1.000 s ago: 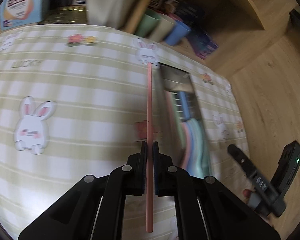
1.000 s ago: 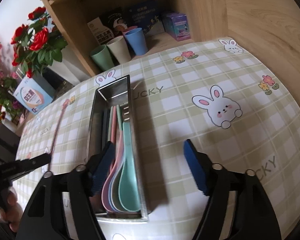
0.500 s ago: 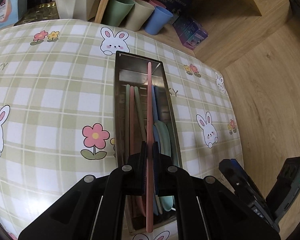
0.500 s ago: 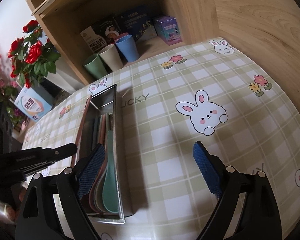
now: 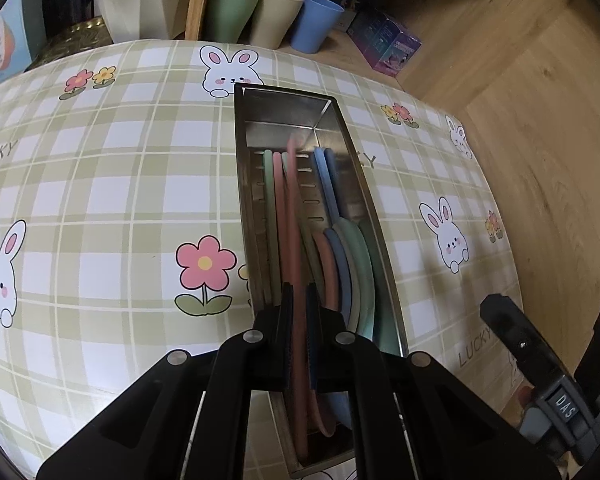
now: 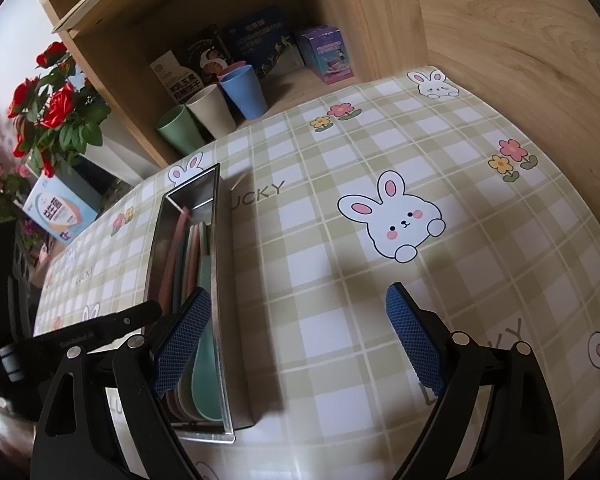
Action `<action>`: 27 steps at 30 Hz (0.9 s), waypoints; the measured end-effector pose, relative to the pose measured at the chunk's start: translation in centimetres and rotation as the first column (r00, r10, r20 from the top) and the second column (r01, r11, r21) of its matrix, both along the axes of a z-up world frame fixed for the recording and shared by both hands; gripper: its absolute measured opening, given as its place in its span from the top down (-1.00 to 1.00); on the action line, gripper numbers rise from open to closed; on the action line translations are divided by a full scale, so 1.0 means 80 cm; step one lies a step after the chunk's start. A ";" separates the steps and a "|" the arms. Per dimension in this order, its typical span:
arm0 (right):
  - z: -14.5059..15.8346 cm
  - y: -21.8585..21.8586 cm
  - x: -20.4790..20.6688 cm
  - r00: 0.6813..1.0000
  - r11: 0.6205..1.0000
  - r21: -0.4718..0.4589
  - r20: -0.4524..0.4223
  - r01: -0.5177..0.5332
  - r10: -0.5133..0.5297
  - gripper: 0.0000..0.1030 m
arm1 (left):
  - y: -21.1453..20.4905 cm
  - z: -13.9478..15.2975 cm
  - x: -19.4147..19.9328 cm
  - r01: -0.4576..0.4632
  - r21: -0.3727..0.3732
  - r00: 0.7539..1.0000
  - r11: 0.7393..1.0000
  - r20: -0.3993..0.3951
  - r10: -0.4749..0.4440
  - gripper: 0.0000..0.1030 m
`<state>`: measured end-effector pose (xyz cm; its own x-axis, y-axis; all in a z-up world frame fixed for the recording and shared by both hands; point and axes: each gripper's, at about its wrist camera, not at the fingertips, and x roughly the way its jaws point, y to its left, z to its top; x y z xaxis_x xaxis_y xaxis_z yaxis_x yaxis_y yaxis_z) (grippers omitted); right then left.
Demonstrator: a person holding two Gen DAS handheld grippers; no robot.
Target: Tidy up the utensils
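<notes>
- Left gripper (image 5: 298, 308) has its fingers clenched on a pink chopstick (image 5: 294, 216), which runs from under the fingers toward 12 o'clock, lengthwise over the metal tray (image 5: 382, 248)
- Right gripper (image 6: 298, 336) is empty; its jaws have just been opening and now stand released and wide over the checked surface (image 6: 340, 280), its left blue pad (image 6: 182, 344) at the tray's near right rim
- The tray lies at 12 o'clock from the left gripper, holding spoons (image 5: 350, 272) in pink, blue and green at its near right, and more chopsticks (image 5: 270, 200) along its left
- Far off at 12 o'clock, three cups (image 5: 276, 16), green, beige and blue, stand in a wooden shelf (image 6: 204, 20) with boxes behind
- Red flowers (image 6: 54, 108) show at 10 o'clock in the right wrist view
</notes>
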<state>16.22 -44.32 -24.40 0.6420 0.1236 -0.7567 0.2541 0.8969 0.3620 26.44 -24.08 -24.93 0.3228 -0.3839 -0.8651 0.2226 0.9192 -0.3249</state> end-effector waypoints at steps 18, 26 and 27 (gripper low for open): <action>0.069 0.052 -0.008 0.997 0.994 -0.097 0.054 -0.044 0.050 -0.67 | 0.064 0.076 -0.031 0.019 0.098 0.979 0.995 0.201 -0.038 0.04; 0.123 0.119 -0.014 0.985 0.980 -0.177 0.127 -0.092 0.116 -0.70 | 0.148 0.145 -0.067 -0.046 0.120 0.920 0.992 0.393 -0.005 -0.77; 0.130 0.128 -0.016 0.982 0.977 -0.188 0.139 -0.099 0.126 -0.70 | 0.161 0.155 -0.072 -0.061 0.126 0.909 0.990 0.417 0.003 -0.81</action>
<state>14.96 -34.05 -14.00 0.7390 0.0727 -0.6698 0.1029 0.9703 0.2188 20.71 -11.18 -12.52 0.6735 -0.2582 -0.6926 0.2803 0.9562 -0.0839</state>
